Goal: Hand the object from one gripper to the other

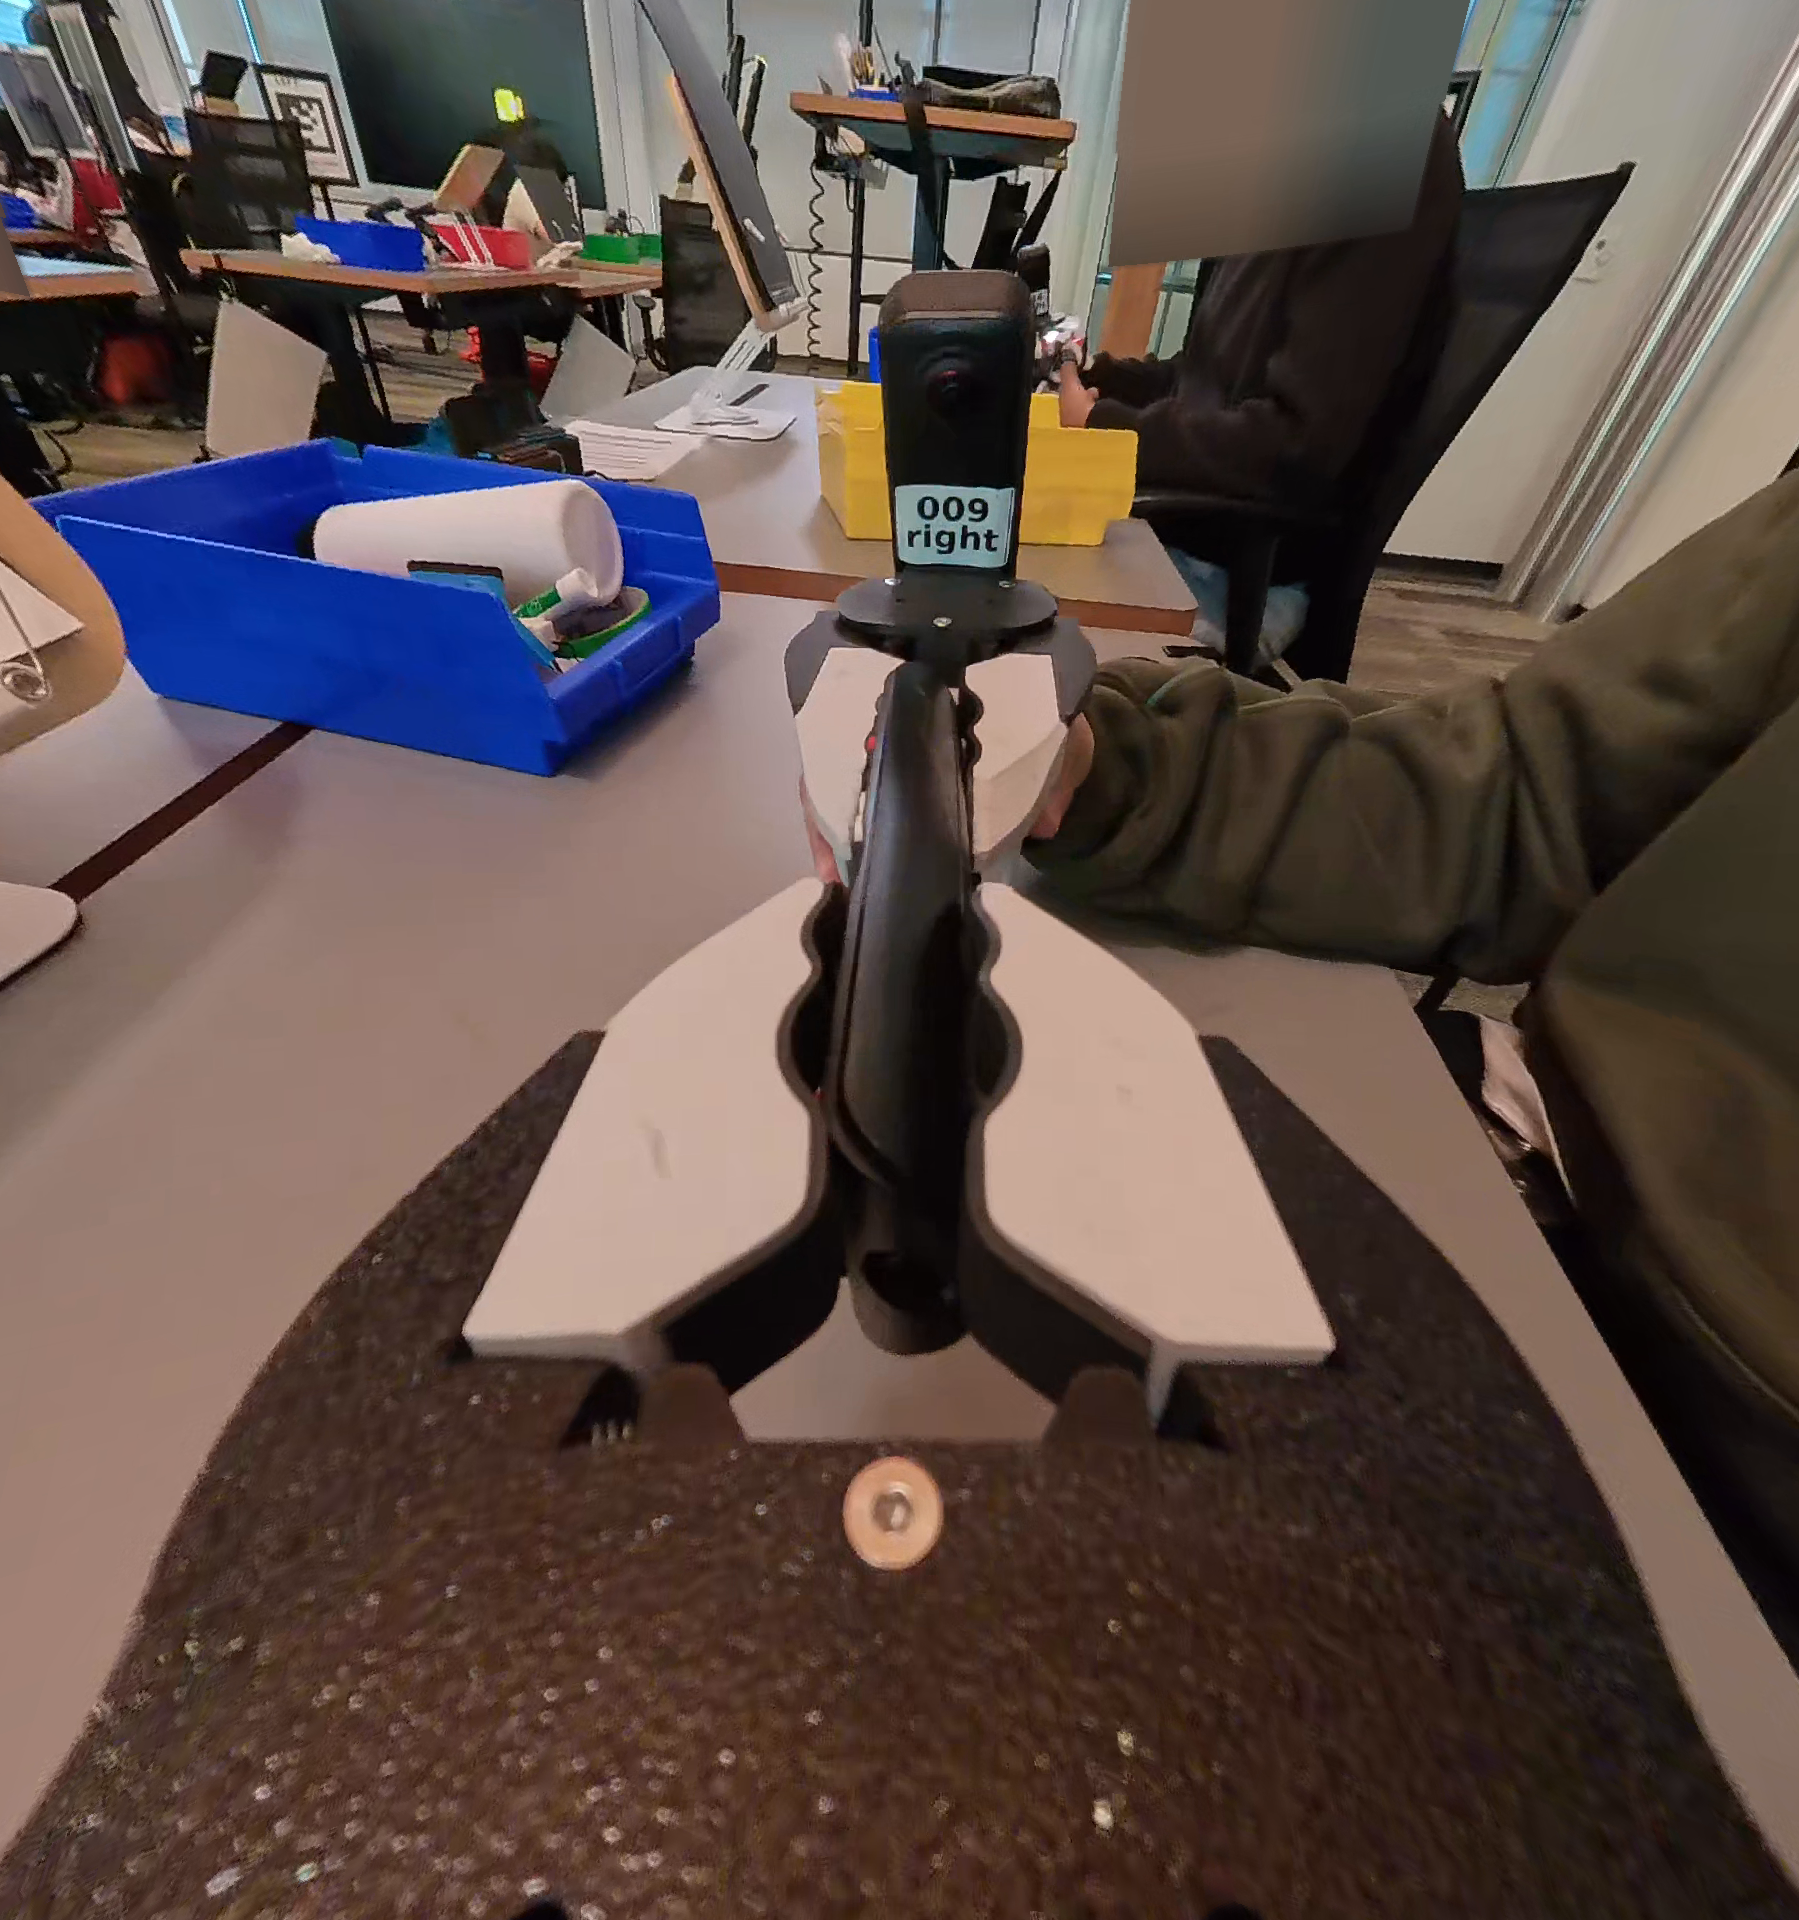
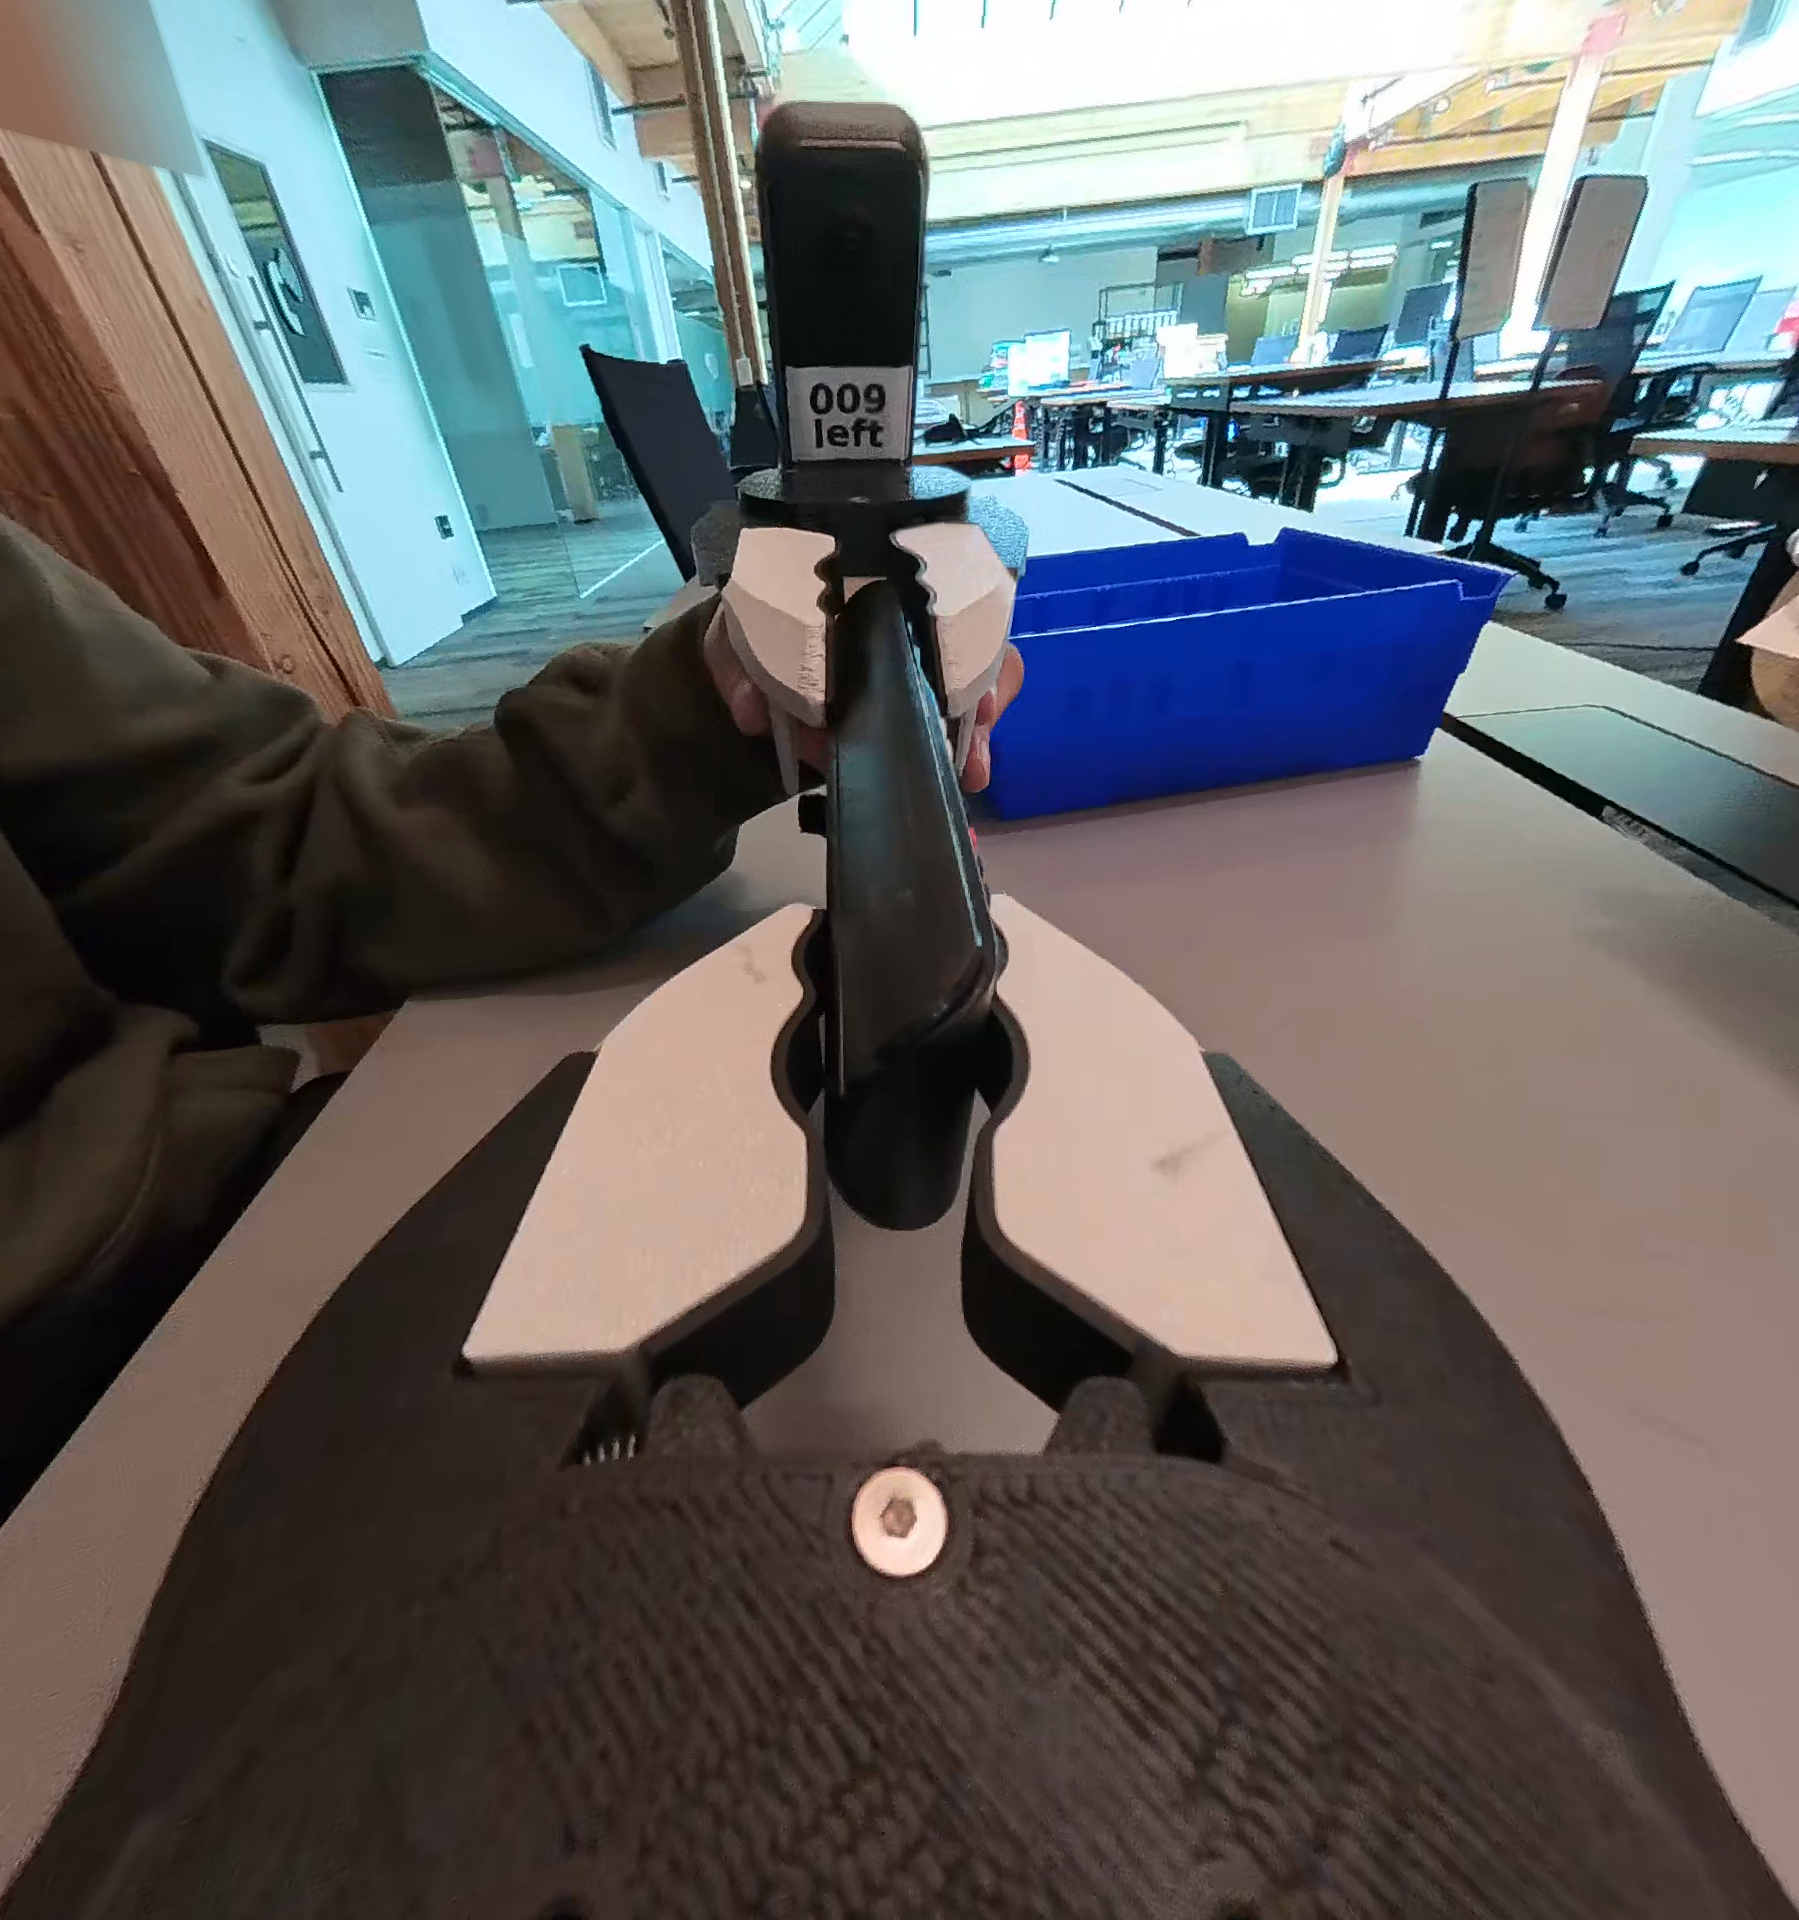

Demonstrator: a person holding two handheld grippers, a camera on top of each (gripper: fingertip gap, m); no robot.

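A long black object (image 1: 905,987) with a small red mark on its side is held level above the grey table (image 1: 355,1039), between both grippers. My left gripper (image 1: 895,914) is shut on its near end. The right gripper (image 1: 921,769) faces it from the far side and is shut on the other end. In the right wrist view the black object (image 2: 900,914) runs away from my right gripper (image 2: 905,935), which grips one end, to the left gripper (image 2: 874,634), which grips the other. A person's hands in olive sleeves hold both grippers.
A blue bin (image 1: 355,665) holding a white roll (image 1: 469,535) and small items stands at the far left of the table, and shows as a blue bin (image 2: 1238,675) in the right wrist view. A yellow bin (image 1: 1082,488) and a seated person (image 1: 1290,364) are behind. A wooden stand (image 1: 12,582) is at left. Spacing between my two grippers at the tips: around 5 centimeters.
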